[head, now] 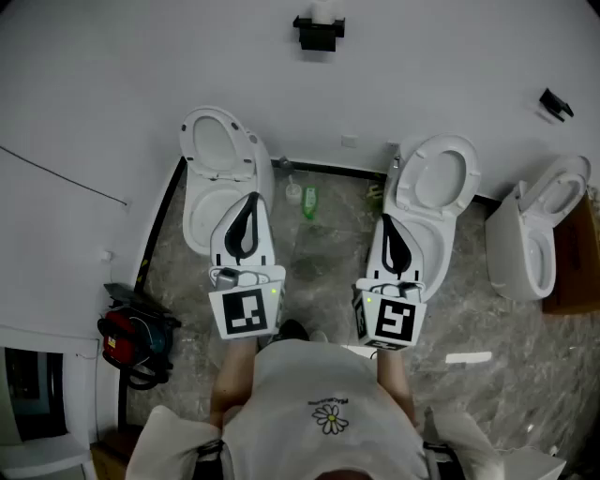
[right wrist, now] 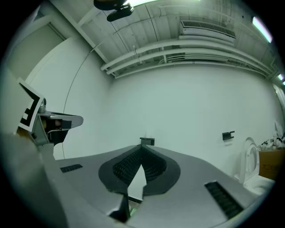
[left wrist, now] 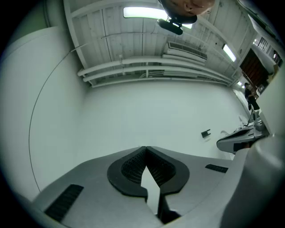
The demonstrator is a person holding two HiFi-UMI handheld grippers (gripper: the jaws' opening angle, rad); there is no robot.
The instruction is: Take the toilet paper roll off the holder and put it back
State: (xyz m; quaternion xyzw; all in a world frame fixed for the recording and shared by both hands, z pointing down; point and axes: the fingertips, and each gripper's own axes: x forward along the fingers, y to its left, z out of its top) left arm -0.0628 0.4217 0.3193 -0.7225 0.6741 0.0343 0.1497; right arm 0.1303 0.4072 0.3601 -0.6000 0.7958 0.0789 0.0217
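A black holder (head: 319,34) hangs on the white wall straight ahead, with a pale toilet paper roll (head: 325,9) at its top, cut off by the picture's edge. My left gripper (head: 251,201) and right gripper (head: 388,221) are held side by side in front of my chest, far short of the wall. Both are shut with nothing between the jaws. In the right gripper view the holder (right wrist: 147,141) shows just above the closed tips of the right gripper (right wrist: 142,147). In the left gripper view the holder (left wrist: 205,133) lies off to the right of the left gripper (left wrist: 145,148).
Three white toilets stand along the wall: one (head: 221,169) under my left gripper, one (head: 433,184) under my right, one (head: 544,230) at far right beside a cardboard box (head: 576,255). A second black holder (head: 555,103) hangs at right. A green bottle (head: 309,202) and a red-and-black bag (head: 131,342) sit on the floor.
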